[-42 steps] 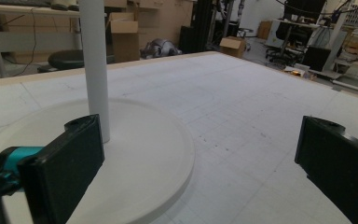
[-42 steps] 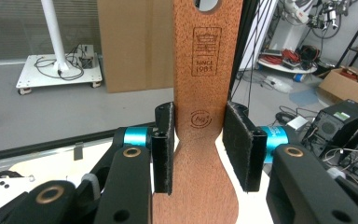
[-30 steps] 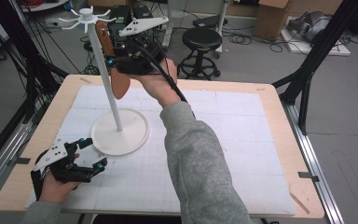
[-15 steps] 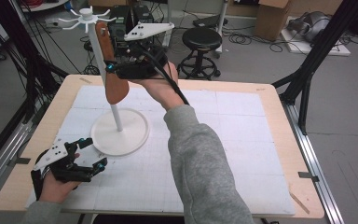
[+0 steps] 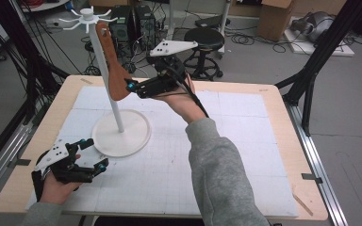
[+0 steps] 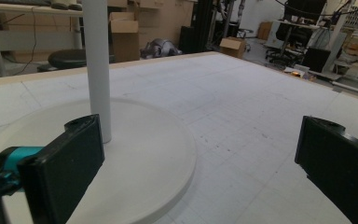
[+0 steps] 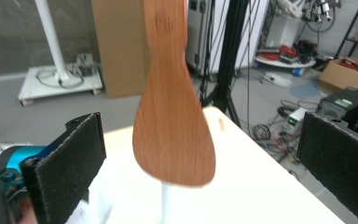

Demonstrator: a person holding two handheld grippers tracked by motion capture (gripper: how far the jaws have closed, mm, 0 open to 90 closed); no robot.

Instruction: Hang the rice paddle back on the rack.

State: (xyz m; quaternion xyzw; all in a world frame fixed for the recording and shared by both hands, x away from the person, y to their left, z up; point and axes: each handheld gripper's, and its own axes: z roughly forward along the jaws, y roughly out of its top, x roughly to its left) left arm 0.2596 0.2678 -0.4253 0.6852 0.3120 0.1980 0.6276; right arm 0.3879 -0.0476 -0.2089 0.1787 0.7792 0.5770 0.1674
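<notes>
The wooden spatula [image 5: 112, 66] is reddish brown with visible grain, a narrow handle above and a broad rounded blade below. It hangs blade down from 1 of the short hooks on the white rack [image 5: 104, 70], just beside the pole and well above the round base on the counter [image 5: 245, 155]. In the right gripper view the spatula [image 7: 173, 121] is blurred, so its edges look soft.

At the left of the high view, the left hand-held gripper [image 5: 87, 157] sits low over the counter near the front edge, well apart from the spatula, just beside the rim of the rack's base. Its 2 jaws are spread wide with nothing between them; in the left gripper view the left hand-held gripper [image 6: 200, 163] frames the pole's foot and bare counter.

Further right, the right hand-held gripper [image 5: 133, 87] is held up level with the blade, its tips just beside the blade's lower edge. Its jaws have just been opening and now stand wide apart. In the right gripper view the right hand-held gripper [image 7: 200, 163] has the blade hanging between its pads, touching neither.

The top of the handle is cut off in the right gripper view, and the hook that carries it is too small to make out in the high view.
</notes>
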